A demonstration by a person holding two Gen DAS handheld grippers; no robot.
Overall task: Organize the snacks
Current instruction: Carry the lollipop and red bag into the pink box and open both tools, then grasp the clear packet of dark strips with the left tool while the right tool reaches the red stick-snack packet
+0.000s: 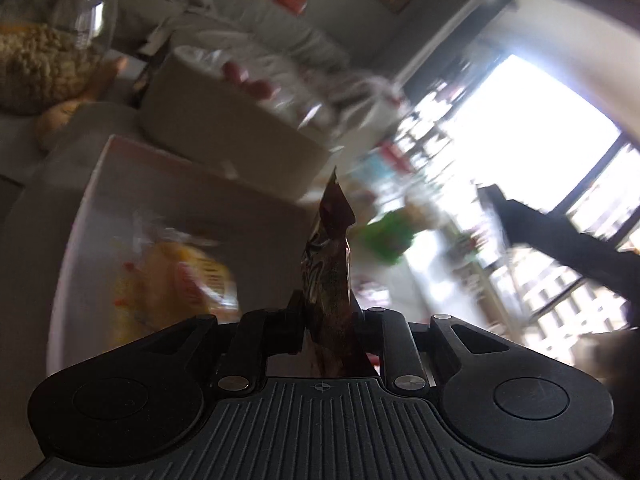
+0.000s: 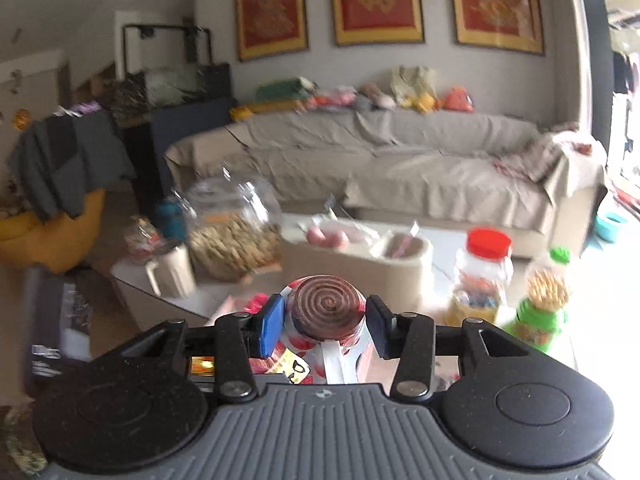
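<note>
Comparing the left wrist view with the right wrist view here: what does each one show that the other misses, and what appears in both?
Only the left wrist view: the left claw shut on a dark brown wrapper, and a blurred yellow packet.

Only the right wrist view: the right claw around a spiral-topped snack pack, a red-lidded jar, and three framed pictures.

Both: the glass jar of pale snacks, the green-capped container and the covered sofa.

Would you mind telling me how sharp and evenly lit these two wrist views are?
Left wrist view: heavy motion blur, window blown out, only the dark wrapper in the gripper is crisp. Right wrist view: mildly soft, glare at the right edge, fisheye bending.
</note>
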